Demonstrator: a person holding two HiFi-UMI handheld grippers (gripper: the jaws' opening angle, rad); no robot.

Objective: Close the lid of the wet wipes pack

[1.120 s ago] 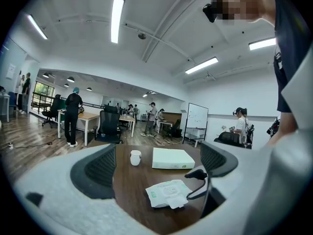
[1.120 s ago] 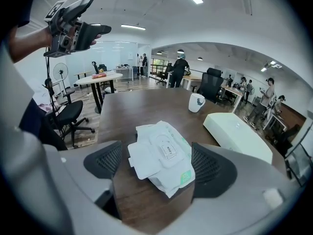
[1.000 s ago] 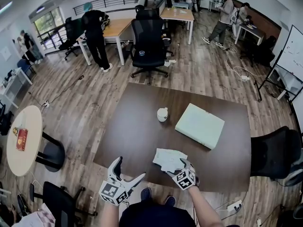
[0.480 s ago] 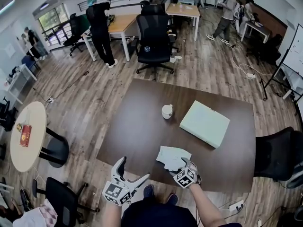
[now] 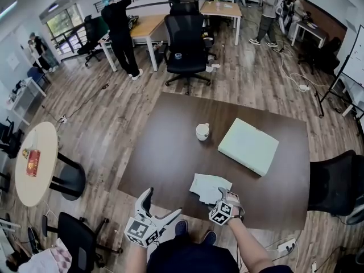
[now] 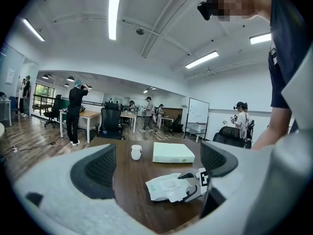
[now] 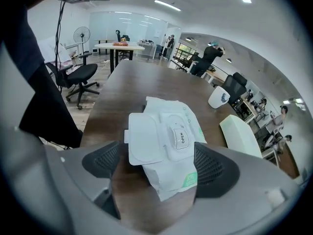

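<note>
Open-plan office, wood plank floor (image 5: pixel 108 124). Dark brown table (image 5: pixel 165 158) mid-room. One black office chair (image 5: pixel 185 44) at its far side, another (image 5: pixel 335 183) at the right edge. Round light-wood side table (image 5: pixel 31 186) on the left. Light-wood desks (image 5: pixel 145 27) at the back with several people standing round them. Windows (image 5: pixel 60 23) far left, whiteboard (image 5: pixel 354 64) right. Cables (image 5: pixel 293 87) trail on the floor. White walls (image 6: pixel 220 89), white ceiling with strip lights (image 6: pixel 113 16), bright even lighting.

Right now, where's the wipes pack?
Head view: wet wipes pack at the table's near edge, between the right gripper's jaws, which have just been opening.
</note>
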